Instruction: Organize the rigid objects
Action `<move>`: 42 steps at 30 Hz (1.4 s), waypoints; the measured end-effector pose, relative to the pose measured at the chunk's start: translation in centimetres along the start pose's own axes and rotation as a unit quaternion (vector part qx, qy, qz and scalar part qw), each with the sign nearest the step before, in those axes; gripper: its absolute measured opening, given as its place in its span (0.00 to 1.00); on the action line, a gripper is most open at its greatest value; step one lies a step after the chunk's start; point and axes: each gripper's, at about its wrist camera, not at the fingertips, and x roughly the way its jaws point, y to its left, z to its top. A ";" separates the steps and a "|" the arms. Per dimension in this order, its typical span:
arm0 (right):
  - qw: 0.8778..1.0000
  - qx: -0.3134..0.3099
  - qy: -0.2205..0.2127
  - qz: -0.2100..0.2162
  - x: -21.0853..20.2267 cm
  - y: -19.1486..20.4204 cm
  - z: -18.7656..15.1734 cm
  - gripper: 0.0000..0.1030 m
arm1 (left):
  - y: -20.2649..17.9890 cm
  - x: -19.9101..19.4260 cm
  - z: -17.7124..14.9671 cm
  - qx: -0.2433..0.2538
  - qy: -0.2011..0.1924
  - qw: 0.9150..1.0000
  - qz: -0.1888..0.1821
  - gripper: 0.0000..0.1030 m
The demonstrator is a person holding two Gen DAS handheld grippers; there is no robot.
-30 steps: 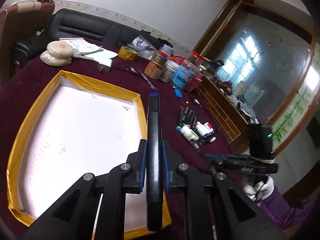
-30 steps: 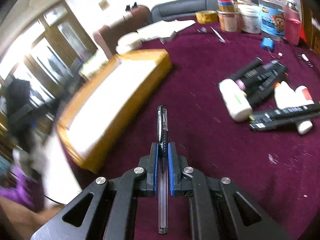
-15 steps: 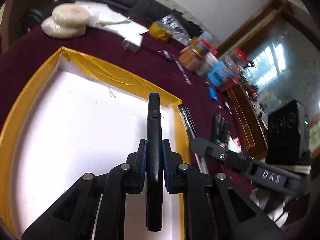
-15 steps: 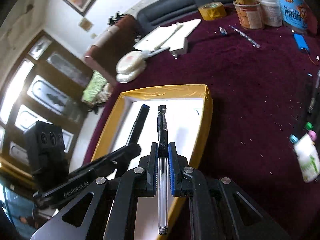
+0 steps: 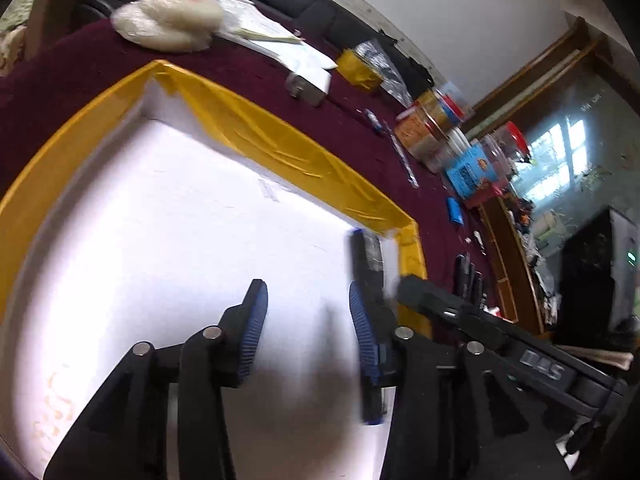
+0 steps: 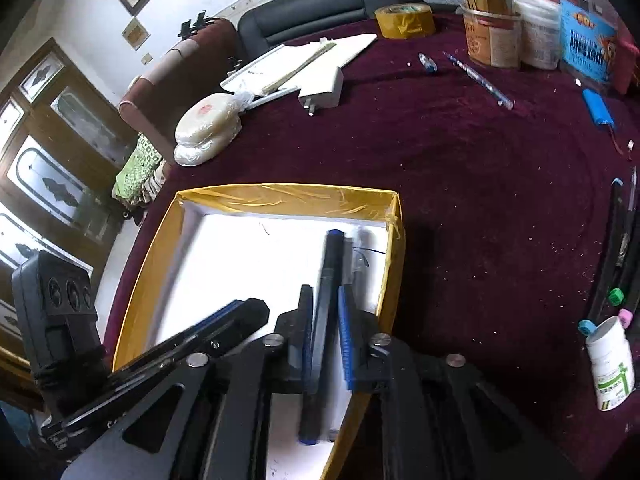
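A white tray with a yellow taped rim (image 5: 260, 136) (image 6: 280, 196) lies on the maroon table. My left gripper (image 5: 306, 312) is open and empty over the tray floor. A black marker with blue ends (image 5: 362, 264) (image 6: 330, 264) lies in the tray by its right wall, with a clear pen (image 6: 358, 252) beside it. My right gripper (image 6: 324, 328) is open just above them, jaws either side of the marker. More markers (image 6: 618, 248) and a white bottle (image 6: 610, 360) lie on the cloth at right.
Jars and tubs (image 6: 520, 36), a yellow tape roll (image 6: 404, 20), a white charger (image 6: 324, 90), papers (image 6: 304, 60), a wrapped white disc stack (image 6: 206, 126), a blue lighter (image 6: 598, 106) and a pencil (image 6: 478, 74) sit at the table's far side.
Both grippers opened over the tray. The marker left my left gripper and the pen left my right gripper; both now lie in the tray by its right wall.
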 end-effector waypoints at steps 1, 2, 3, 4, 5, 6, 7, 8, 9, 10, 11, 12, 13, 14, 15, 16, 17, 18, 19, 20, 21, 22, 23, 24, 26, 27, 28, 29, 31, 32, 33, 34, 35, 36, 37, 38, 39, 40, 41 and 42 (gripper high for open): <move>1.000 -0.007 -0.004 0.000 -0.4 0.1 -0.2 0.17 | 0.3 -0.2 0.0 -0.005 -0.003 1.000 -0.002 0.39; 1.000 -0.015 -0.011 -0.001 -1.0 0.3 -0.4 0.17 | 0.7 -0.5 0.0 -0.008 -0.008 1.000 0.001 0.39; 1.000 -0.020 -0.017 -0.001 -1.7 0.3 -0.6 0.17 | 0.9 -0.8 0.0 -0.008 -0.014 1.000 0.007 0.39; 0.999 -0.026 -0.026 -0.001 -2.5 0.2 -0.8 0.17 | 1.2 -1.3 0.0 -0.003 -0.022 1.000 0.022 0.39; 0.999 -0.031 -0.038 -0.001 -3.8 -0.1 -1.1 0.17 | 1.5 -1.6 0.0 0.001 -0.028 0.999 0.032 0.39; 0.998 -0.036 -0.049 -0.003 -4.9 -0.4 -1.3 0.17 | 1.8 -2.0 0.1 0.001 -0.034 0.999 0.041 0.39; 0.997 -0.040 -0.063 -0.006 -6.1 -0.9 -1.6 0.18 | 2.1 -2.3 0.3 -0.002 -0.038 0.998 0.044 0.39; 0.996 -0.045 -0.082 -0.014 -7.6 -1.6 -2.0 0.20 | 2.4 -2.6 0.4 -0.007 -0.042 0.998 0.043 0.39; 0.994 -0.047 -0.095 -0.022 -8.7 -2.2 -2.3 0.26 | 2.4 -2.8 0.6 -0.009 -0.045 0.998 0.041 0.39; 0.992 -0.047 -0.114 -0.036 -10.3 -3.5 -2.8 0.34 | 2.1 -3.4 0.7 -0.007 -0.049 0.998 0.038 0.39; 0.990 -0.043 -0.126 -0.045 -11.4 -4.4 -3.0 0.36 | 1.5 -3.8 0.6 -0.002 -0.054 0.998 0.033 0.39; 0.988 -0.036 -0.137 -0.055 -12.3 -5.5 -3.4 0.37 | 0.6 -4.6 0.4 0.008 -0.059 0.998 0.023 0.39; 0.986 -0.028 -0.148 -0.065 -13.2 -6.8 -3.8 0.37 | -0.6 -5.2 0.1 0.018 -0.062 0.998 0.009 0.40; 0.984 -0.016 -0.157 -0.077 -14.1 -8.5 -4.2 0.37 | -1.7 -5.7 -0.2 0.030 -0.062 0.998 -0.003 0.45; 0.982 -0.001 -0.166 -0.087 -14.8 -10.1 -4.7 0.37 | -3.1 -6.1 -0.5 0.044 -0.062 0.997 -0.014 0.49; 0.981 0.012 -0.172 -0.094 -15.3 -11.4 -5.1 0.37 | -4.9 -6.4 -1.0 0.061 -0.060 0.996 -0.022 0.57; 0.978 0.032 -0.177 -0.101 -15.8 -13.3 -5.6 0.37 | -6.7 -6.6 -1.5 0.077 -0.056 0.995 -0.028 0.62; 0.977 0.049 -0.180 -0.106 -16.0 -14.8 -5.9 0.37 | -8.2 -6.5 -2.0 0.090 -0.050 0.994 -0.035 0.63; 0.975 0.068 -0.182 -0.110 -16.2 -16.3 -6.4 0.37 | -10.2 -6.1 -2.7 0.108 -0.037 0.992 -0.050 0.63; 0.972 0.091 -0.185 -0.111 -16.4 -18.1 -7.1 0.37 | -11.3 -5.7 -3.1 0.119 -0.027 0.991 -0.057 0.64; 0.970 0.110 -0.188 -0.111 -16.6 -19.6 -7.6 0.37 | -12.6 -4.9 -3.6 0.130 -0.015 0.989 -0.062 0.64; 0.967 0.125 -0.191 -0.110 -16.6 -20.5 -8.2 0.37 | -14.1 -3.8 -4.4 0.141 0.000 0.988 -0.064 0.64; 0.965 0.141 -0.194 -0.110 -16.7 -21.8 -8.9 0.37 | -14.9 -3.0 -4.9 0.147 0.008 0.987 -0.063 0.64; 0.963 0.150 -0.196 -0.109 -16.8 -22.7 -9.3 0.37 | -15.9 -1.5 -5.7 0.155 0.023 0.986 -0.055 0.64; 0.960 0.161 -0.202 -0.108 -16.9 -24.2 -10.2 0.37 | -17.2 1.0 -6.7 0.155 0.049 0.986 -0.047 0.63; 0.959 0.164 -0.206 -0.107 -16.9 -24.7 -10.6 0.37 | -17.6 2.1 -7.1 0.150 0.061 0.986 -0.046 0.63; 0.958 0.164 -0.209 -0.106 -16.9 -24.9 -11.0 0.37 | -18.0 3.6 -7.5 0.140 0.073 0.987 -0.042 0.63; 0.958 0.169 -0.207 -0.102 -16.8 -25.2 -11.4 0.37 | -18.3 4.3 -7.8 0.135 0.079 0.987 -0.040 0.63; 0.956 0.192 -0.207 -0.076 -16.7 -26.2 -11.7 0.37 | -19.0 6.0 -8.1 0.124 0.085 0.988 -0.032 0.63; 0.953 0.207 -0.210 -0.065 -16.8 -26.9 -12.0 0.37 | -19.3 6.4 -8.3 0.122 0.085 0.989 -0.027 0.63; 0.951 0.220 -0.211 -0.055 -16.9 -27.5 -12.2 0.37 | -19.7 7.0 -8.4 0.121 0.085 0.989 -0.022 0.63; 0.949 0.228 -0.212 -0.048 -16.9 -27.8 -12.4 0.37 | -20.3 7.8 -8.4 0.123 0.084 0.989 -0.017 0.63; 0.948 0.234 -0.211 -0.040 -17.0 -28.0 -12.6 0.37 | -20.7 8.3 -8.5 0.127 0.082 0.988 -0.011 0.63; 0.949 0.233 -0.210 -0.037 -16.9 -27.7 -12.6 0.37 | -21.0 8.8 -8.5 0.132 0.080 0.988 -0.003 0.63; 0.950 0.229 -0.211 -0.035 -16.9 -27.6 -12.6 0.37 | -21.5 9.5 -8.6 0.139 0.077 0.987 0.006 0.63; 0.951 0.224 -0.210 -0.034 -16.8 -27.4 -12.6 0.37 | -21.7 9.8 -8.5 0.145 0.077 0.986 0.009 0.63; 0.952 0.222 -0.208 -0.032 -16.7 -27.3 -12.5 0.37 | -22.1 10.4 -8.7 0.154 0.075 0.985 0.017 0.63; 0.953 0.222 -0.206 -0.030 -16.6 -27.2 -12.5 0.37 | -22.4 10.9 -8.8 0.163 0.073 0.984 0.025 0.63; 0.953 0.224 -0.204 -0.028 -16.5 -27.3 -12.5 0.37 | -22.3 11.1 -8.7 0.170 0.074 0.982 0.028 0.63; 0.952 0.225 -0.204 -0.027 -16.5 -27.3 -12.6 0.37 | -22.4 11.4 -8.8 0.180 0.077 0.980 0.033 0.62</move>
